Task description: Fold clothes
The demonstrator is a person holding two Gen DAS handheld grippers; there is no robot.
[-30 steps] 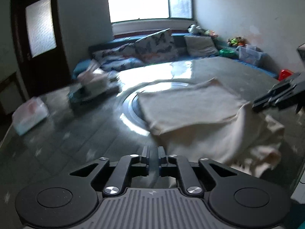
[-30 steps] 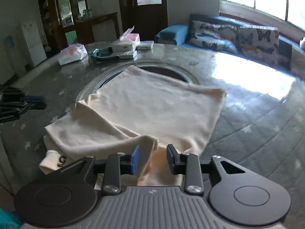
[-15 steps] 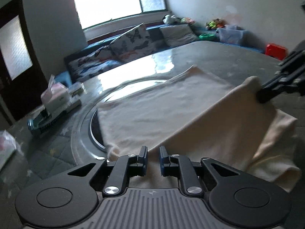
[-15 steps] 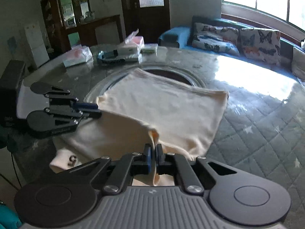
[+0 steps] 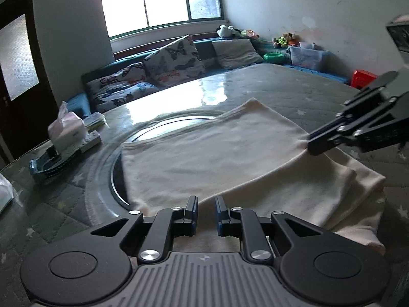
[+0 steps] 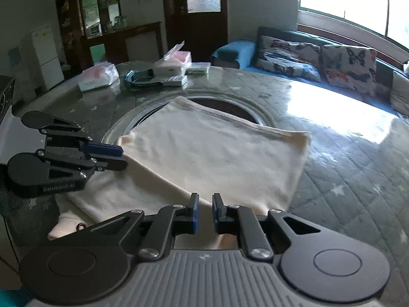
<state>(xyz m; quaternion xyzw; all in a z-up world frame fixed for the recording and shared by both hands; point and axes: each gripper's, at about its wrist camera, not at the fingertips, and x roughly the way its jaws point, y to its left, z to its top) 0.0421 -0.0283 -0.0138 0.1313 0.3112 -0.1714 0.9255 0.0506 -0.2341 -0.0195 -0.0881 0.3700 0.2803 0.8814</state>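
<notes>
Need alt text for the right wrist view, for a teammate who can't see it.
Right gripper, jaws slightly apart, sits at the near edge of a cream garment folded on a grey table; left gripper reaches in from the left.

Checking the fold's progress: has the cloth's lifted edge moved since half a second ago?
Yes. The cream cloth edge has been carried forward toward the round recess and laid flat; the right gripper is now open.

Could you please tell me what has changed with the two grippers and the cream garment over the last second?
Both grippers closed on the near edge of the cream garment, carried it forward over the rest, and have now opened: the left gripper and right gripper both show a gap. The fold lies laid down. The tissue packs and round table stayed put.
</notes>
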